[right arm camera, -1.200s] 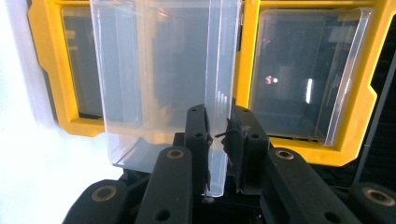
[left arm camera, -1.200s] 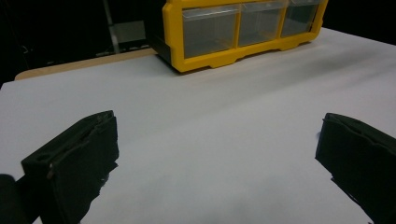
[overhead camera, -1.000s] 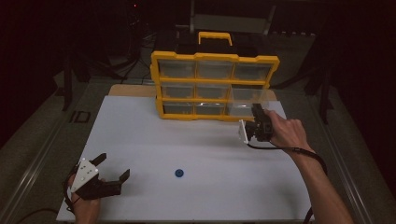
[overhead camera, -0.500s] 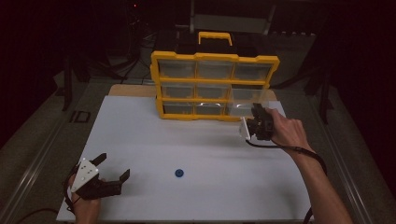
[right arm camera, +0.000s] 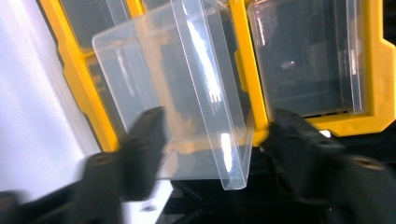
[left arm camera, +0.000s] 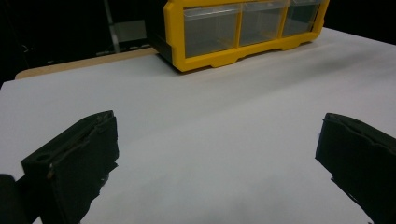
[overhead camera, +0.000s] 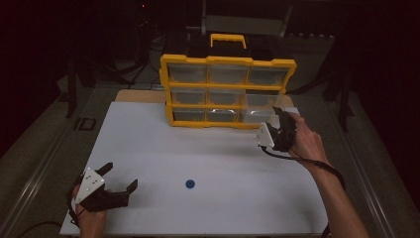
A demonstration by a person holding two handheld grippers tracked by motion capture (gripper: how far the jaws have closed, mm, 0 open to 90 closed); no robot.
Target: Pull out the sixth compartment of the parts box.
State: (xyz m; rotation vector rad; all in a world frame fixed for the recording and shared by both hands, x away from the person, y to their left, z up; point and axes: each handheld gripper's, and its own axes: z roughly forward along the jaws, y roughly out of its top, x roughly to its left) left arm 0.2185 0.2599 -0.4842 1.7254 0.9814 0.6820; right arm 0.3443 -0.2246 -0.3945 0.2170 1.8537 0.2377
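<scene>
In the high view, the right gripper (overhead camera: 277, 130) sits at the bottom-right corner of the yellow organizer (overhead camera: 228, 91), which stands at the far middle of the white surface (overhead camera: 213, 158). A clear drawer (overhead camera: 258, 115) juts out of that bottom-right bay, directly ahead of the jaws. The left gripper (overhead camera: 116, 186) rests at the near left with its jaws spread and nothing between them, well apart from the organizer; a small blue disc (overhead camera: 189, 184) lies just to its right. The right hand is plainly the nearer one to the drawer.

In the left gripper view, the two black jaws stand wide over bare surface, with the organizer (left arm camera: 243, 32) far ahead.

In the right gripper view, the drawer (right arm camera: 187, 93) is partly pulled out, its front lip hanging between the jaws. They have just been opening, and now flank the lip without visibly pressing on it. The drawer's long axis runs straight back into its bay, so the next move likely goes along that line.
</scene>
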